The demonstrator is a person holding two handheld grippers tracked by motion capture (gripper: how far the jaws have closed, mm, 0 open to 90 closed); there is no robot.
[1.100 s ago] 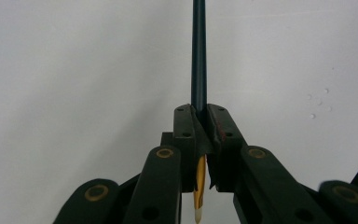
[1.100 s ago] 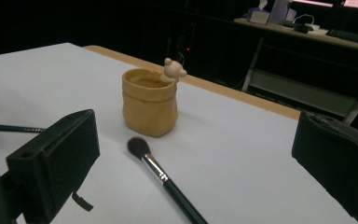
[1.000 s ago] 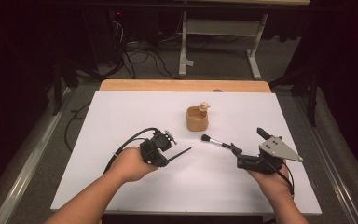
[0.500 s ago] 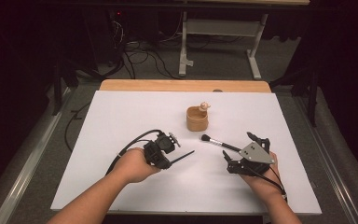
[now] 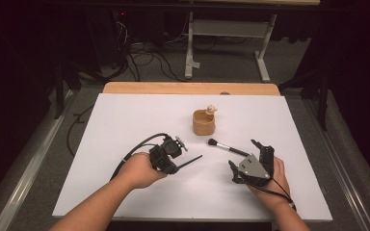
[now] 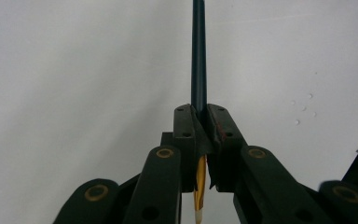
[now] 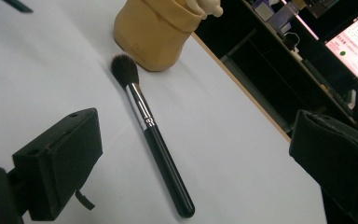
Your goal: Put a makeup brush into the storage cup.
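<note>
The left tool [image 5: 173, 156], left of the middle in the high view, is closed tight on a thin dark stick [image 6: 199, 51]. The right tool [image 5: 249, 161] is wide open and holds nothing. The brush [image 7: 149, 130] lies on the white surface [image 5: 125, 120] between its jaws, near the tan cup [image 5: 204, 122].

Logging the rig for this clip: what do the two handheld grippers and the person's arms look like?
Both grippers are black. The left gripper trails a looping black cable and shows brass-coloured pivot rivets on its linkage in its own view. The right gripper carries a grey three-cornered plate on top, and its jaws end in blocky black pads. The forearms are bare, with no sleeves; a dark band circles the right wrist.
</note>
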